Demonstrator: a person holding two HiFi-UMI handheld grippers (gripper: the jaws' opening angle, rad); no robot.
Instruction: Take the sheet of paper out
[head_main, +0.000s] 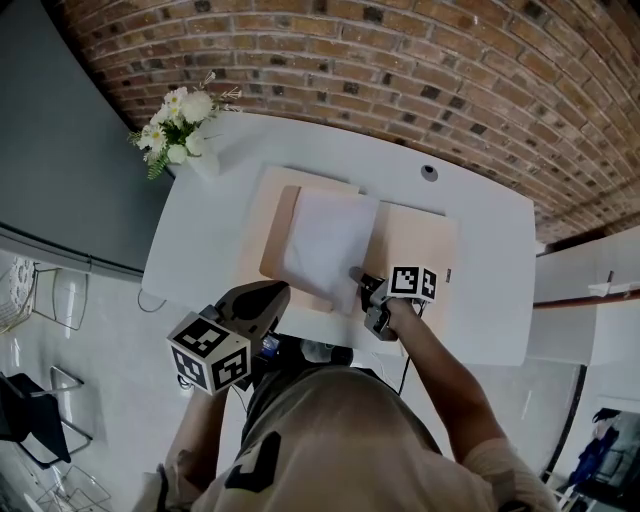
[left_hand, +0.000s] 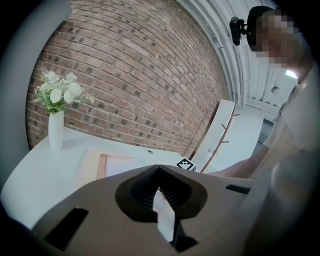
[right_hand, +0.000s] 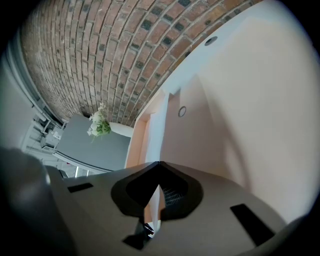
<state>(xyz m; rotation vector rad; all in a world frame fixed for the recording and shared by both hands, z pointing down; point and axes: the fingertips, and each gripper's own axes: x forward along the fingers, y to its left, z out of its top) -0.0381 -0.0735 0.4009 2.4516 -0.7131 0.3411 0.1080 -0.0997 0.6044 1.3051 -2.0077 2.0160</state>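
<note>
So the room's got a brick wall (head_main: 400, 60) behind a white table (head_main: 480, 220), with a vase of white flowers (head_main: 185, 125) at its far left corner. From the head view I can see a peach folder (head_main: 420, 250) lying open mid-table with the sheet of paper (head_main: 325, 240) on top of it. My right gripper (head_main: 357, 273) sits at the sheet's near right corner, and my left gripper (head_main: 275, 292) hangs off the table's near edge, apart from the folder. In the left gripper view its jaws are pressed together with nothing between them, and the flowers and folder are well ahead. In the right gripper view the jaws are clamped on the paper's edge, which runs straight up out of the tips. The folder flap fills the right side and nothing blocks the sheet.
</note>
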